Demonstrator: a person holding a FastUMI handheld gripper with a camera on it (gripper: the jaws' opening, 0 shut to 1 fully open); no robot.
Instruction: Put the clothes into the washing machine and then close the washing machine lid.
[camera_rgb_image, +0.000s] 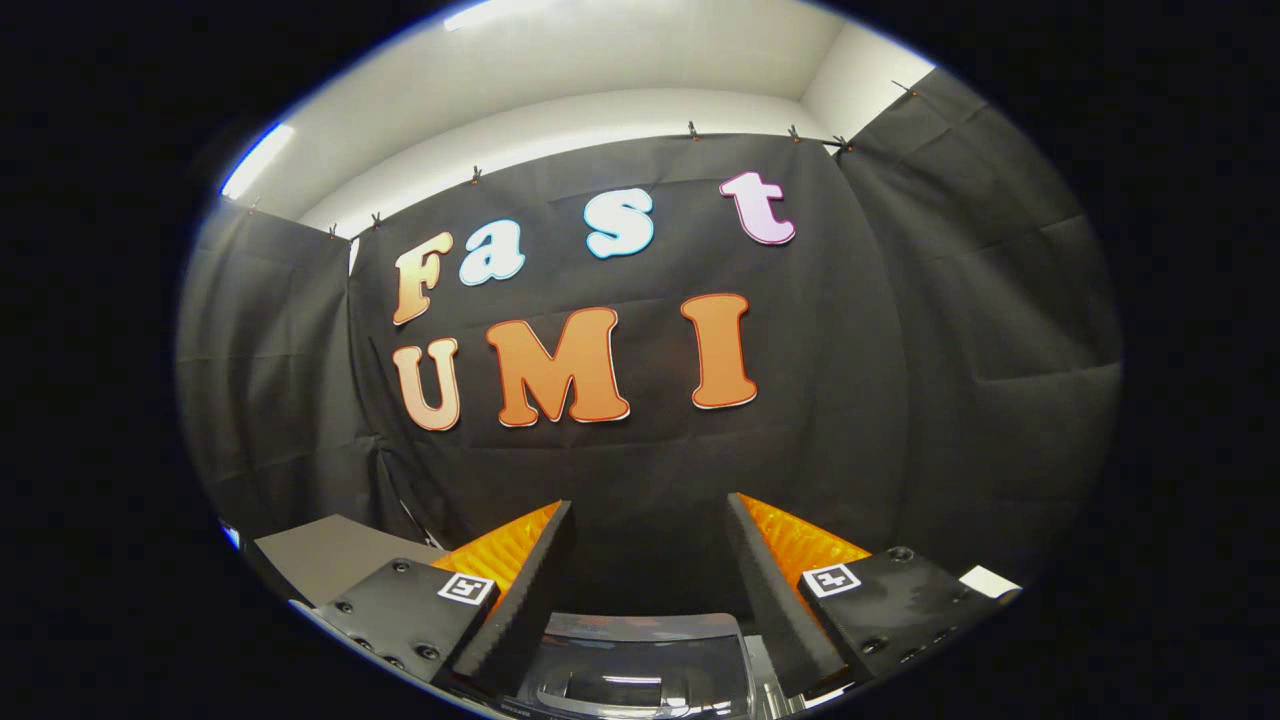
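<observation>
- Seen from the camera riding on it, the gripper (650, 560) is held up and level, looking across the booth at the black cloth wall (900, 400).
- Its two fingers (520, 600) rise from the bottom of the view and lean slightly toward each other at their tips.
- A wide gap separates the fingers, so the jaws stand well open, and nothing is held between them.
- Each finger carries a small square black-and-white marker (467, 588) on its outer block.
- Below and between the bases of the fingers lies the washing machine (640, 670), seen from above and only in part.
- What shows of it is a dark, glossy, see-through lid with a pale rim; its far edge runs crosswise, from one finger to the other.
- The lid looks to lie flat, with light glinting off it, and a recessed handle shape shows near its close edge.
- Whether the lid is fully shut cannot be told, as the fingers cover both of its sides.
- The machine's long axis cannot be judged from so small a visible part.
- Beside the left finger, a flat grey surface (330, 555) sits against the foot of the cloth wall.
- Above the cloth, a white wall and ceiling (600, 80) carry bright strip lights.
</observation>
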